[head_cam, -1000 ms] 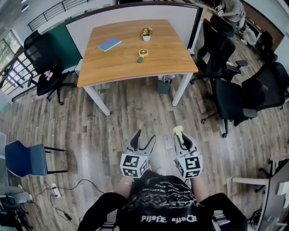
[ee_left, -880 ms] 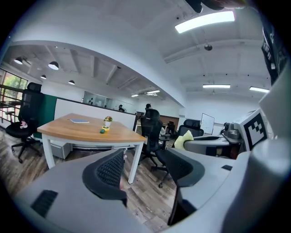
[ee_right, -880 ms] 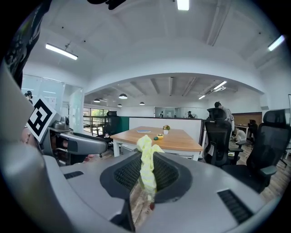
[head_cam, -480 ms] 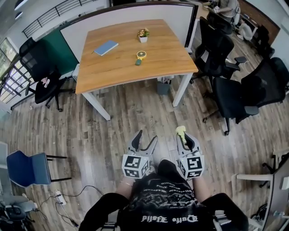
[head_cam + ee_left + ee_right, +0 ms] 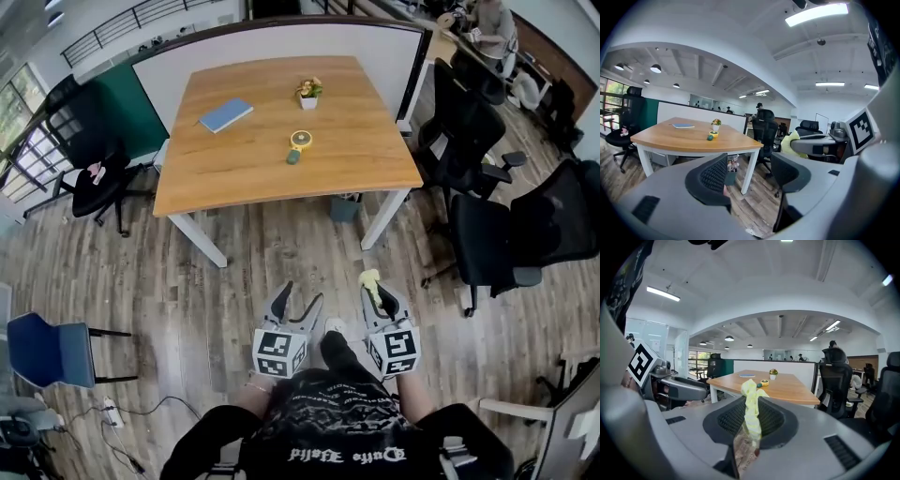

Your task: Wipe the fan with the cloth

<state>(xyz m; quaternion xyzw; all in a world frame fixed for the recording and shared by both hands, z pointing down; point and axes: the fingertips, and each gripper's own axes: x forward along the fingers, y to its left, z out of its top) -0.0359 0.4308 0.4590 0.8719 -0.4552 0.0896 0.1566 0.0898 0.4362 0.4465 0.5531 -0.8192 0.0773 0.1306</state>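
A small round yellow fan (image 5: 299, 141) lies on the wooden table (image 5: 244, 150), far ahead of both grippers, with a dark green piece just in front of it. The same fan (image 5: 764, 382) shows tiny in the right gripper view. My right gripper (image 5: 377, 289) is shut on a pale yellow-green cloth (image 5: 370, 277). In the right gripper view the cloth (image 5: 751, 404) stands up between the pads of this gripper (image 5: 751, 420). My left gripper (image 5: 302, 292) is open and holds nothing; its view shows the gap of the gripper (image 5: 749, 171) with floor behind. Both are held over the wood floor, close to the person's body.
A blue book (image 5: 225, 114) and a small potted plant (image 5: 307, 92) also sit on the table. A white partition (image 5: 281, 42) backs it. Black office chairs (image 5: 487, 234) crowd the right side, another black chair (image 5: 94, 178) and a blue chair (image 5: 47, 337) stand left.
The table sits a little lower and nearer in the head view. Both grippers keep the same pose and state, the cloth still in the right one.
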